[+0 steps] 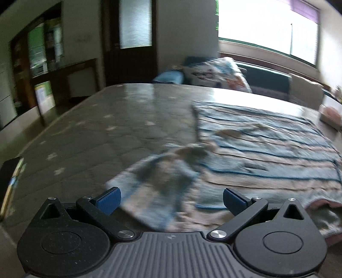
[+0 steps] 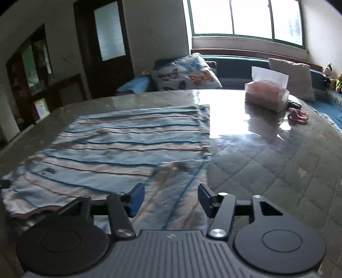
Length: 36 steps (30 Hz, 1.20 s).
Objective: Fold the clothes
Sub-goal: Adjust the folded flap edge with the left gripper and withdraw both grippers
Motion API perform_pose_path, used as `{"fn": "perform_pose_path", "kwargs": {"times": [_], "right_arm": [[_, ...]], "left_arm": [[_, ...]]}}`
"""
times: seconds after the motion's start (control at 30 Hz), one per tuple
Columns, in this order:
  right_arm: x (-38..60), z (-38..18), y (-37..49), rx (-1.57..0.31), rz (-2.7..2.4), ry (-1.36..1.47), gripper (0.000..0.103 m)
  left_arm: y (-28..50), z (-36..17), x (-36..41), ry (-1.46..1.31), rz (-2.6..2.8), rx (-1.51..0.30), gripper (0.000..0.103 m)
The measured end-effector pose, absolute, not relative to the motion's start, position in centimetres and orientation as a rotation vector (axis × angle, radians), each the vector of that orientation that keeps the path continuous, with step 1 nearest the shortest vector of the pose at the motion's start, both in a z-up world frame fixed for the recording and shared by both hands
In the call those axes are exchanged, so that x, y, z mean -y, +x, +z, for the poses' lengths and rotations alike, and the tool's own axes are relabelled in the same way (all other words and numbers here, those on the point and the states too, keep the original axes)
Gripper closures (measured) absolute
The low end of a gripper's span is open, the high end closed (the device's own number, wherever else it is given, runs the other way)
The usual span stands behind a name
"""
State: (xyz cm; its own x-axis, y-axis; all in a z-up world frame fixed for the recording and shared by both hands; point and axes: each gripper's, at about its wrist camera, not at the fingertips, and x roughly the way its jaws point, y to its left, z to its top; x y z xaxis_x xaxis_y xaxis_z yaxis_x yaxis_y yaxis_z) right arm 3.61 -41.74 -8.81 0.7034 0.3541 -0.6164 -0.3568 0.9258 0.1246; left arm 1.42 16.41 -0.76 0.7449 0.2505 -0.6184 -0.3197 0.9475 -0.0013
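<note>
The left gripper (image 1: 172, 200) has its blue pads (image 1: 109, 201) spread wide, nothing pinched between them; it hangs just above the near edge of the striped garment (image 1: 267, 145), over a folded-in flap (image 1: 162, 181) that lies loose on the cloth. The right gripper (image 2: 171, 200) also stands with its pads (image 2: 136, 200) apart, about half spread, and grips nothing; below the gap lies the garment's (image 2: 128, 145) other folded flap (image 2: 177, 184), with a blue seam running up it. The garment, pale blue with dark blue and pinkish stripes, is spread flat on the glossy quilted table (image 2: 267, 162), its far edge straight. Well beyond it on the right side of the table sits a tissue pack (image 2: 267, 94), and near that a small pink thing (image 2: 298, 116), too blurred to identify. Behind the table a butterfly cushion (image 2: 186, 74) rests on a bench under the window (image 2: 245, 19).
</note>
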Motion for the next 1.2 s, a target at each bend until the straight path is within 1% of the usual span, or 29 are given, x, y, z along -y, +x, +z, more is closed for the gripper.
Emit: {"fn": "perform_pose_path", "kwargs": {"times": [0.07, 0.1, 0.17, 0.2, 0.3, 0.37, 0.47, 0.53, 0.63, 0.73, 0.8, 0.83, 0.9, 0.97, 1.03, 1.07, 1.1, 1.13, 1.2], "right_arm": [[41.6, -9.2, 4.5, -0.691, 0.389, -0.014, 0.039], [41.4, -9.4, 5.0, -0.693, 0.392, -0.016, 0.034], [41.0, -9.9, 5.6, -0.699, 0.403, -0.026, 0.032], [40.7, -10.2, 5.8, -0.703, 0.402, -0.038, 0.027], [39.9, -10.9, 6.1, -0.712, 0.395, -0.078, 0.022], [39.7, -10.9, 6.0, -0.710, 0.390, -0.094, 0.021], [39.4, -10.5, 5.2, -0.697, 0.391, -0.110, 0.018], [39.0, -10.2, 4.5, -0.687, 0.401, -0.133, 0.015], [38.1, -10.2, 3.4, -0.677, 0.432, -0.178, 0.014], [37.2, -10.3, 2.3, -0.676, 0.472, -0.211, 0.014], [36.5, -10.6, 1.5, -0.671, 0.499, -0.238, 0.014], [36.1, -10.7, 1.2, -0.670, 0.509, -0.253, 0.014], [35.6, -11.1, 0.4, -0.665, 0.520, -0.279, 0.014], [35.4, -11.1, -0.1, -0.652, 0.524, -0.290, 0.014], [35.2, -10.8, -0.4, -0.641, 0.525, -0.303, 0.013], [35.2, -10.7, -0.5, -0.636, 0.530, -0.307, 0.012], [35.0, -10.7, -0.6, -0.633, 0.535, -0.310, 0.008], [34.9, -10.8, -0.6, -0.636, 0.541, -0.313, 0.007], [34.5, -11.1, -0.8, -0.641, 0.554, -0.318, 0.007]], "left_arm": [[1.0, -0.8, -17.5, -0.124, 0.351, -0.661, 0.000], [0.8, -0.8, -17.9, -0.129, 0.367, -0.662, 0.000], [0.4, -1.0, -18.8, -0.138, 0.399, -0.664, 0.000], [0.2, -1.1, -19.2, -0.147, 0.408, -0.667, 0.000], [-0.1, -1.4, -20.3, -0.188, 0.424, -0.678, 0.000], [-0.1, -1.7, -20.8, -0.216, 0.417, -0.689, 0.001], [0.2, -2.0, -20.8, -0.233, 0.392, -0.710, 0.014], [0.5, -2.2, -20.6, -0.221, 0.386, -0.718, 0.016], [0.8, -2.1, -20.4, -0.200, 0.386, -0.714, 0.025], [1.0, -2.0, -20.3, -0.181, 0.388, -0.709, 0.039], [1.1, -1.9, -20.3, -0.181, 0.376, -0.703, 0.053], [1.2, -1.9, -20.3, -0.181, 0.372, -0.701, 0.055], [1.3, -1.9, -20.1, -0.175, 0.371, -0.696, 0.064], [1.3, -1.9, -20.1, -0.181, 0.372, -0.692, 0.070], [1.2, -1.8, -20.2, -0.198, 0.373, -0.690, 0.071], [1.2, -1.8, -20.2, -0.207, 0.374, -0.690, 0.071], [1.1, -1.8, -20.3, -0.215, 0.377, -0.690, 0.070], [1.1, -1.7, -20.4, -0.223, 0.380, -0.690, 0.070], [0.9, -1.7, -20.4, -0.237, 0.382, -0.691, 0.067]]}}
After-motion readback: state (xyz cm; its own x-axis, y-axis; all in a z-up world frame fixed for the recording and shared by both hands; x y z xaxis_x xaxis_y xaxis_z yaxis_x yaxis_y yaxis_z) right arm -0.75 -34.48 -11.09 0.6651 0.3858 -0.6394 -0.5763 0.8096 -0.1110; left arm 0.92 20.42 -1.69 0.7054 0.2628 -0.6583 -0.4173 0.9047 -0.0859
